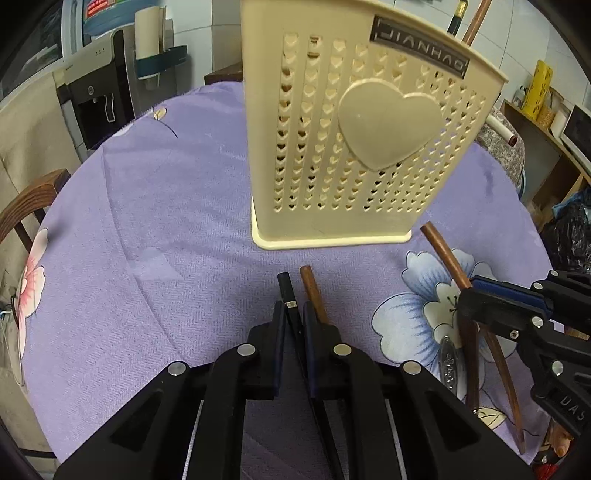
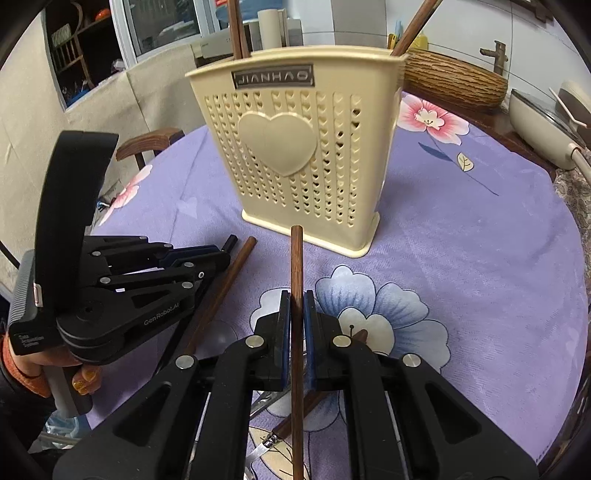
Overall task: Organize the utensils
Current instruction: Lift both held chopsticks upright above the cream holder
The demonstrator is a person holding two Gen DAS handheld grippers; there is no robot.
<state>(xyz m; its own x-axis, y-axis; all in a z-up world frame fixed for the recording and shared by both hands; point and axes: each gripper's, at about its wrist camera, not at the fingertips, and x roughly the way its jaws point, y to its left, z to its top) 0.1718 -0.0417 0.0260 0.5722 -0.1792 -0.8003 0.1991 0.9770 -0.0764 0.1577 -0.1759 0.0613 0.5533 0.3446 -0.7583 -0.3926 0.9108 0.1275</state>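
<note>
A cream perforated utensil holder [image 1: 351,147] [image 2: 295,155] with a heart on its front stands on the purple flowered tablecloth, and brown chopsticks [image 2: 234,29] stick out of its top. My left gripper [image 1: 293,314] [image 2: 221,254] is shut on a black chopstick [image 1: 287,291] with a silver band. A loose brown chopstick [image 1: 312,291] [image 2: 225,288] lies right beside it on the cloth. My right gripper [image 2: 296,306] [image 1: 467,291] is shut on another brown chopstick [image 2: 296,266] [image 1: 443,254], whose end points toward the holder's base.
A metal utensil handle [image 1: 448,360] and more brown sticks lie on the blue flower under the right gripper. A wooden chair [image 1: 33,195] stands at the table's left edge. A woven oval object [image 2: 454,81] and a pan [image 2: 535,114] sit at the far right.
</note>
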